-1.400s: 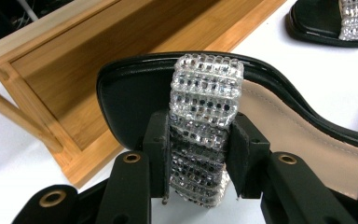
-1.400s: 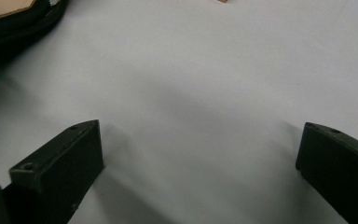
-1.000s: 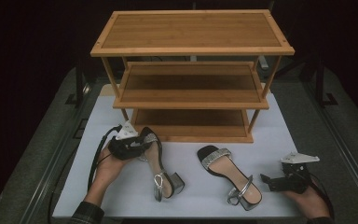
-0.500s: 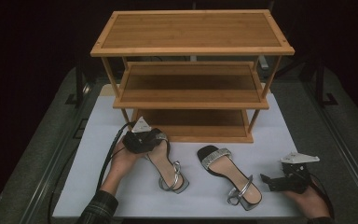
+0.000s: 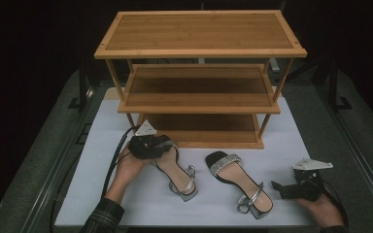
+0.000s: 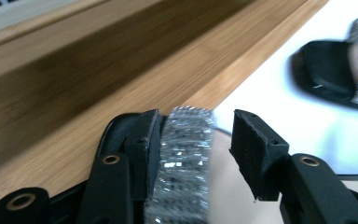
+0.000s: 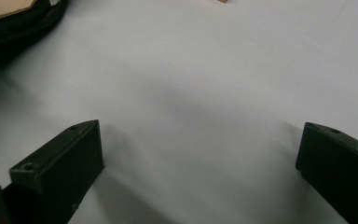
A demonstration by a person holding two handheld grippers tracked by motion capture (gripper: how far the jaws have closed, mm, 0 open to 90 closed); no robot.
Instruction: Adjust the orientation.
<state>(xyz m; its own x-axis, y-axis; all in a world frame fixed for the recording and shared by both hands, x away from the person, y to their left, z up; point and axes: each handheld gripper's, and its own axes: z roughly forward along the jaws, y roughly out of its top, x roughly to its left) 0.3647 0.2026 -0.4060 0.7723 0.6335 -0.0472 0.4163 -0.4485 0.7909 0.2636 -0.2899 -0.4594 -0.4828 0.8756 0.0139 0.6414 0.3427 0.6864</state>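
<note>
A silver-strapped heeled sandal (image 5: 177, 170) lies on the white mat (image 5: 102, 145) with its toe toward the wooden shoe rack (image 5: 199, 46). My left gripper (image 5: 164, 144) is at that toe. In the left gripper view its jaws (image 6: 196, 121) straddle the glittery strap (image 6: 186, 154); they have just been opening. The left pad still touches the strap and the right pad stands apart from it. The second sandal (image 5: 238, 180) lies to the right, its toe (image 6: 328, 70) in sight. My right gripper (image 5: 278, 187) rests open near the mat's right front, nothing between its jaws (image 7: 200, 135).
The rack has three shelves; its bottom shelf edge (image 6: 121, 93) is right in front of the left gripper. Cables trail from both grippers. Dark table surface (image 5: 359, 145) borders the mat on both sides. Part of a sandal (image 7: 18, 14) shows at the right gripper view's top left.
The left gripper carried its sandal right and toward the rack, then set it down with the heel swung rightward. Its jaws have widened off the strap. The right gripper stayed put.
</note>
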